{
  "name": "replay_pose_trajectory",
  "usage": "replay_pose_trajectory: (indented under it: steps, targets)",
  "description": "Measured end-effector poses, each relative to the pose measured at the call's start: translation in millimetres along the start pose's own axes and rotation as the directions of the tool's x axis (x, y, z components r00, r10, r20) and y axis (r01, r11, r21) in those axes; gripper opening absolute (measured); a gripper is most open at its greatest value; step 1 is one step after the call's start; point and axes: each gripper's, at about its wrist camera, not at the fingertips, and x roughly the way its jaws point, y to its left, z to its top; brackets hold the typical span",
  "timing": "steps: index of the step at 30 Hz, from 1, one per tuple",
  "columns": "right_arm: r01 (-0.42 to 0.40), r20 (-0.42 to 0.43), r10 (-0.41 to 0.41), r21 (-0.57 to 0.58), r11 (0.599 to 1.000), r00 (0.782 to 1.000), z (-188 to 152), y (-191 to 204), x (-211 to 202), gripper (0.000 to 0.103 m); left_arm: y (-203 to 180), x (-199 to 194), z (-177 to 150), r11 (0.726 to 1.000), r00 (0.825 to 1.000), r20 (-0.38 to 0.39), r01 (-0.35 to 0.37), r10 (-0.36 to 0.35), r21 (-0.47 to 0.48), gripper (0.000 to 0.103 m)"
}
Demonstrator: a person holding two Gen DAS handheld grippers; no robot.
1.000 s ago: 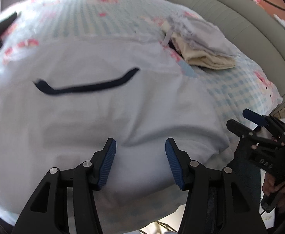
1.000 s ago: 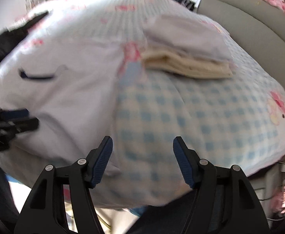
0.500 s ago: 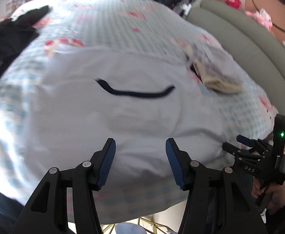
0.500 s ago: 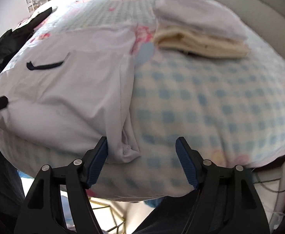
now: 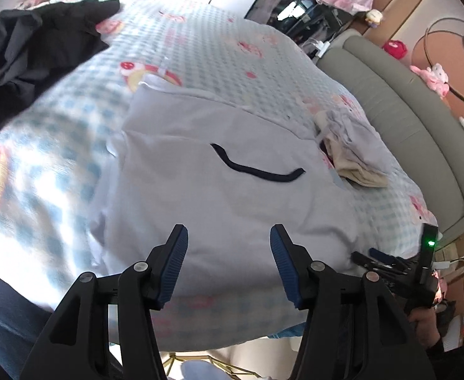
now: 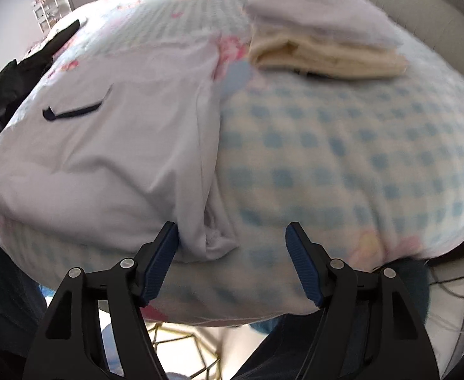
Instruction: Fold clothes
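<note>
Beside white garment's [image 6: 105, 158] bunched corner, bare bedspread [image 6: 343, 158].

Bed [image 5: 200, 31]: blue-white check cover w/ pink cartoon prints.
On it: pale shirt [image 5: 225, 196] (dark stripe), spread flat; black garment [image 5: 26, 57], crumpled; stack of 2 folded pieces [image 6: 320, 44].

The left tool [image 5: 228, 264] has swung leftward over the white garment [image 5: 232, 196], so the black clothes [image 5: 26, 53] now show far to its upper left. The right tool [image 6: 232, 262] has drawn back to the bed edge; the garment's bunched corner [image 6: 213, 240] now lies between its parted jaws.
</note>
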Motion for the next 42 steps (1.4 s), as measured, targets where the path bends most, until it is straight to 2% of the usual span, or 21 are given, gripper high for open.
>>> replay_pose_trajectory:
  steps: [3, 5, 8, 9, 12, 15, 17, 19, 20, 21, 23, 25, 28, 29, 30, 32, 36, 38, 41, 42]
  targets:
    - [-0.038, 0.017, 0.037, 0.017, 0.999, 0.999, 2, 0, -3, 0.071, 10, 17, -7, 1.0, 0.997, -0.073, -0.026, 0.025, -0.011, 0.057]
    - [-0.037, -0.016, 0.037, 0.014, 0.999, 0.999, 2, 1, 5, 0.071, 8, 29, -13, 0.998, 0.992, -0.108, -0.059, 0.062, 0.032, 0.057]
    - [-0.02, -0.057, 0.02, 0.01, 1.0, 0.998, -5, 3, 23, 0.072, 5, 24, -10, 0.993, 0.991, -0.091, -0.091, 0.097, 0.07, 0.057]
    - [-0.02, -0.053, 0.021, 0.016, 1.0, 0.998, -6, 2, 25, 0.075, 9, 20, -8, 0.993, 0.991, -0.079, -0.101, 0.105, 0.057, 0.057]
    - [-0.014, -0.051, 0.015, 0.013, 1.0, 0.999, -9, 5, 20, 0.076, 30, 8, -1, 0.992, 0.991, -0.054, -0.122, 0.121, -0.012, 0.057]
    - [-0.001, -0.035, 0.002, 0.029, 1.0, 0.999, -4, 0, 20, 0.075, 46, -7, 3, 0.982, 0.984, -0.028, -0.177, 0.176, -0.06, 0.057]
    - [0.004, 0.003, -0.005, 0.052, 0.999, 1.0, -2, 1, 7, 0.071, 53, -17, 2, 0.989, 0.993, -0.002, -0.115, 0.115, -0.094, 0.057]
    - [-0.001, 0.051, -0.002, 0.061, 0.998, 0.999, 1, 7, -5, 0.07, 57, -22, -1, 0.991, 0.999, 0.015, -0.031, 0.033, -0.13, 0.057]
    - [-0.012, 0.073, 0.008, 0.047, 0.999, 0.997, 2, 14, -10, 0.07, 56, -20, -5, 0.991, 1.0, 0.005, -0.012, 0.013, -0.13, 0.057]
    - [-0.023, 0.096, 0.019, 0.032, 0.999, 0.995, 3, 21, -15, 0.069, 54, -15, -8, 0.993, 1.0, -0.016, -0.016, 0.014, -0.118, 0.057]
    - [-0.044, 0.126, 0.044, -0.001, 0.999, 0.991, 3, 34, -24, 0.07, 48, 3, -15, 0.994, 0.994, -0.087, -0.075, 0.068, -0.077, 0.057]
    - [-0.067, 0.114, 0.073, -0.055, 0.996, 0.991, 3, 51, -19, 0.07, 47, 9, -20, 0.993, 0.988, -0.112, -0.11, 0.103, -0.053, 0.057]
    - [-0.045, 0.064, 0.052, -0.105, 0.993, 0.997, -2, 57, -4, 0.07, 55, 3, -18, 0.984, 0.982, -0.103, -0.165, 0.157, -0.067, 0.058]
    - [-0.033, 0.05, 0.039, -0.104, 0.994, 0.998, -6, 54, -1, 0.069, 60, 1, -16, 0.975, 0.973, -0.105, -0.212, 0.204, -0.066, 0.058]
    - [-0.034, 0.036, 0.038, -0.083, 0.996, 0.999, -6, 47, 4, 0.07, 64, -2, -14, 0.974, 0.974, -0.103, -0.211, 0.203, -0.076, 0.061]
    - [-0.031, 0.013, 0.032, -0.025, 0.999, 0.999, -7, 30, 9, 0.07, 70, -9, -11, 0.976, 0.978, -0.09, -0.196, 0.187, -0.095, 0.059]
    - [0.014, 0.012, -0.015, 0.069, 0.998, 1.0, -5, 3, 3, 0.07, 54, -21, -10, 0.995, 0.995, -0.054, -0.083, 0.08, -0.051, 0.059]
    - [0.019, 0.018, -0.02, 0.086, 0.996, 1.0, -5, -2, -1, 0.07, 48, -13, -12, 0.994, 0.992, -0.069, -0.111, 0.109, -0.018, 0.059]
    - [0.017, 0.003, -0.017, 0.067, 0.998, 1.0, -4, -1, 1, 0.07, 59, 4, -16, 0.978, 0.971, -0.129, -0.207, 0.202, -0.026, 0.06]
    - [0.028, -0.013, -0.028, 0.055, 0.998, 1.0, -5, -1, 3, 0.07, 64, 6, -15, 0.975, 0.968, -0.138, -0.218, 0.209, -0.05, 0.061]
